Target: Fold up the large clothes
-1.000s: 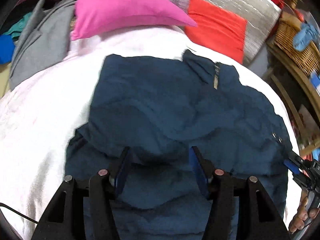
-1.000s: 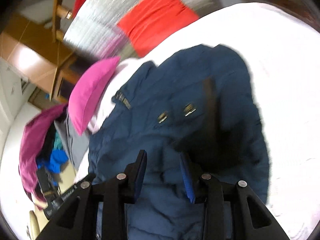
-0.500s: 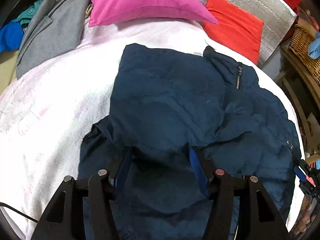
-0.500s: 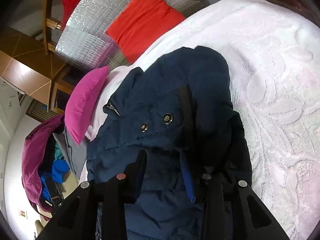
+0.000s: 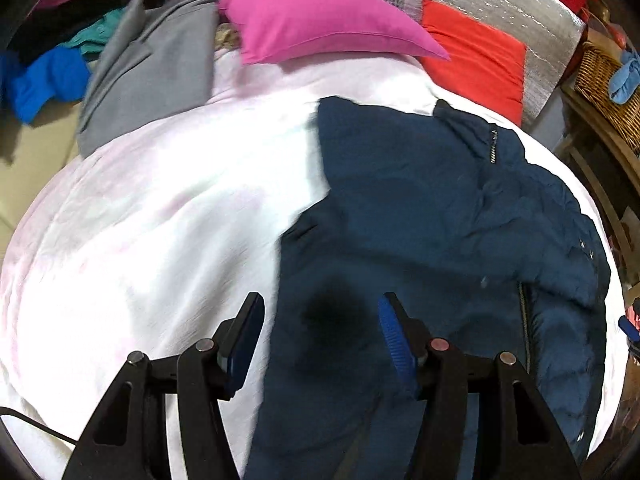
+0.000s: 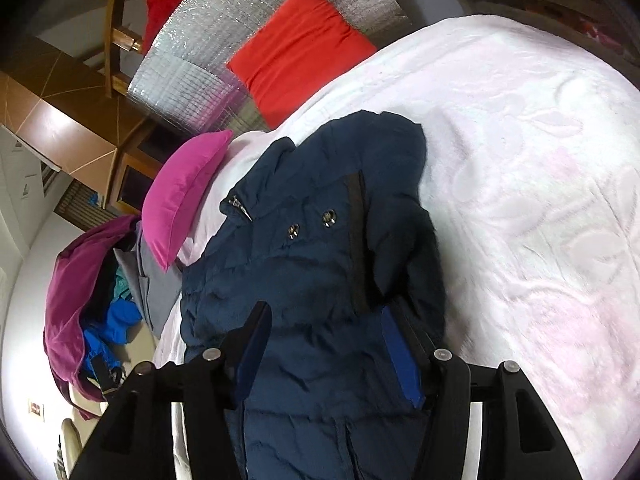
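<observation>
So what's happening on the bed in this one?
A person is folding a navy padded jacket on a white blanket, a handheld gripper in each hand. The left gripper hangs open over the jacket's near edge, holding nothing. The right gripper has just been opening and grips no fabric. The jacket lies bunched, partly folded.

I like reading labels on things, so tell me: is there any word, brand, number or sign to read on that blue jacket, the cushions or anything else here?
None can be read.
navy jacket: only plain snaps and a zip, no lettering.
pink pillow and red cushion: plain.
small wall plate: too small and blurred to read.
</observation>
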A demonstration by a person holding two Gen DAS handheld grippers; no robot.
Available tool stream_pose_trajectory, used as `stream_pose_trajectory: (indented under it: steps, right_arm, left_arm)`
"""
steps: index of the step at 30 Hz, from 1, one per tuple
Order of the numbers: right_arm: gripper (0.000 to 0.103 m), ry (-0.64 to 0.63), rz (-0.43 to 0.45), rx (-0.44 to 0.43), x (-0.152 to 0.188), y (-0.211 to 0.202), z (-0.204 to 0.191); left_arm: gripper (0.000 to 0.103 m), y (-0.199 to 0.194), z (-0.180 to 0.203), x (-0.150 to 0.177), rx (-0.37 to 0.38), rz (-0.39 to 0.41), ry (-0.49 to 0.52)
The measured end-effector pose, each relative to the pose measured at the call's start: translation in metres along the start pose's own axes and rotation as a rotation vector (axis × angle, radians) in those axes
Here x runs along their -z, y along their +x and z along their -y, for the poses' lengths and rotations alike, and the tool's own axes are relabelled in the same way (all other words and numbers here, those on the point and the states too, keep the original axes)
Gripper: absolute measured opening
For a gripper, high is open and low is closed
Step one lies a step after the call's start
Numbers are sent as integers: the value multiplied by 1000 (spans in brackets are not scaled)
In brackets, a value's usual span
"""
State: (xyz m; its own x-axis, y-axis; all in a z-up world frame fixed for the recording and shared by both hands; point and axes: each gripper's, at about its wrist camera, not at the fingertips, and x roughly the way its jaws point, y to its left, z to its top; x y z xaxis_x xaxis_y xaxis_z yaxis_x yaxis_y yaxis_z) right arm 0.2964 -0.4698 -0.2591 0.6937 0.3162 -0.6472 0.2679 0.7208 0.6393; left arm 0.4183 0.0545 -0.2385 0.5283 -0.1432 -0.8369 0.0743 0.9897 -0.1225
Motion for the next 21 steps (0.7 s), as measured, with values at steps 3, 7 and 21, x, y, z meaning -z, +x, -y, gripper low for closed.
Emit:
stream_pose_trajectory:
  steps: [3, 7, 21]
  right_arm:
    - [62, -5, -11, 2, 9, -9, 4]
    - [63, -5, -8, -7, 24, -25, 8]
    - [67, -20, -89, -5, 117, -82, 39]
  left_arm:
    - [66, -12, -19, 18, -19, -2, -19]
    - [72, -30, -41, 50, -30, -20, -51]
    - [76, -57, -53, 147, 83, -155, -16]
